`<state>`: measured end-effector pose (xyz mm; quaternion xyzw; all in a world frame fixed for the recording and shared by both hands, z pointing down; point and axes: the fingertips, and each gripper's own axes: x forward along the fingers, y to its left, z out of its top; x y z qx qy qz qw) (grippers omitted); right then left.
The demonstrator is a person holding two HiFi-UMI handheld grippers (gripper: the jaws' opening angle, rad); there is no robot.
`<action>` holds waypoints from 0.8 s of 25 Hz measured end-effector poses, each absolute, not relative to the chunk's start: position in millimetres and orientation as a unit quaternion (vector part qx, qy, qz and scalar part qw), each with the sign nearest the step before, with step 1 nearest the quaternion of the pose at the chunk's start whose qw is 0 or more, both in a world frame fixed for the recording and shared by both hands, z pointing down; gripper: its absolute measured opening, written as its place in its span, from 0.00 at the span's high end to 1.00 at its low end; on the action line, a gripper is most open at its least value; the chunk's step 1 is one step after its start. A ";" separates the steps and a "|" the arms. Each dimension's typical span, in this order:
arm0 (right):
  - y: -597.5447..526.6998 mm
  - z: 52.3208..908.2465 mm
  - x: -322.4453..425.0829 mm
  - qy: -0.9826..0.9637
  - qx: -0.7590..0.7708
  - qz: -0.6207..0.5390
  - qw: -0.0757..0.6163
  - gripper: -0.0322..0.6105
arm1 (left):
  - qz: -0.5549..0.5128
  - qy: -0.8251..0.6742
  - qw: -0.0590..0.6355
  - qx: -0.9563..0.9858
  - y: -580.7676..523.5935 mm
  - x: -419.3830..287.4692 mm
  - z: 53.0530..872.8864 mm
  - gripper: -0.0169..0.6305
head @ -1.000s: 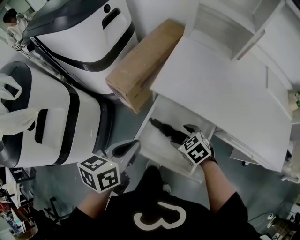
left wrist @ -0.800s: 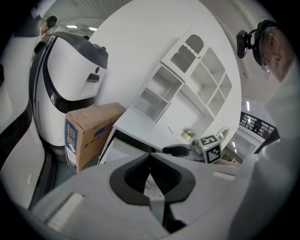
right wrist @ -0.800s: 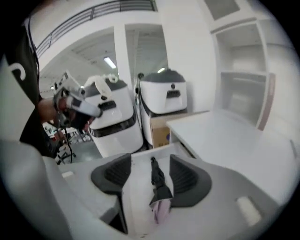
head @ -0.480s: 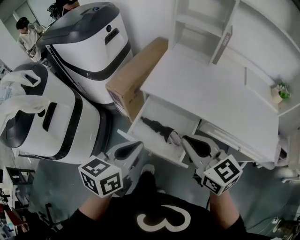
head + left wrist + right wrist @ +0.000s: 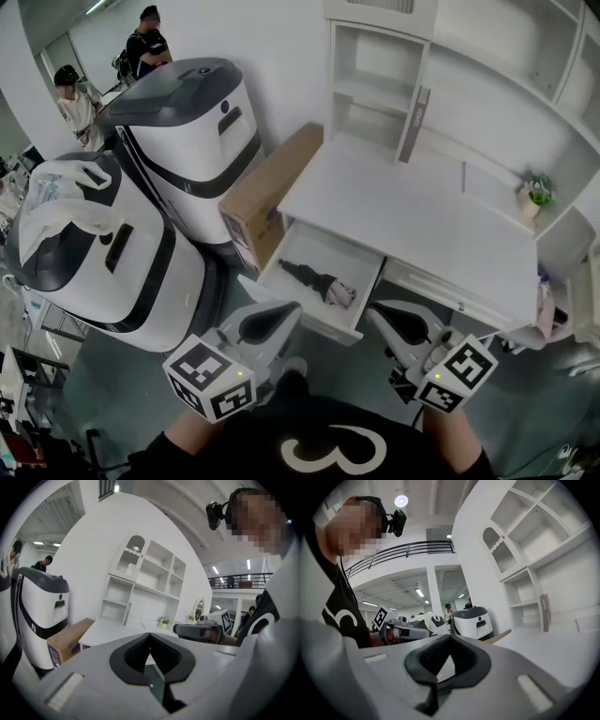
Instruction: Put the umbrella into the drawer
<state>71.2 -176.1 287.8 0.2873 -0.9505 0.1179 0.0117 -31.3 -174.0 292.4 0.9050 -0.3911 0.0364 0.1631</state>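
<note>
A dark folded umbrella with a pale handle end lies in the open white drawer under the desk. Both grippers hang in the air in front of the drawer, apart from the umbrella. My left gripper is at the lower left, shut, with nothing between its jaws. My right gripper is at the lower right, also shut and empty. Each gripper view looks level across the room and shows the other gripper, not the drawer's inside.
Two large white and dark grey machines stand left of the desk, one with a plastic bag on top. A long cardboard box leans between them and the desk. White shelves and a small plant are behind. People stand far back.
The right gripper has come up out of the drawer, leaving the umbrella lying there. Both grippers have risen and drawn back from the drawer front, and the head view now takes in more of the room.
</note>
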 end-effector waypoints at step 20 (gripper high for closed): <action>-126.3 271.5 79.7 -0.953 0.289 0.080 0.035 0.95 | 0.023 -0.383 0.135 0.914 -129.2 -21.8 271.3 0.96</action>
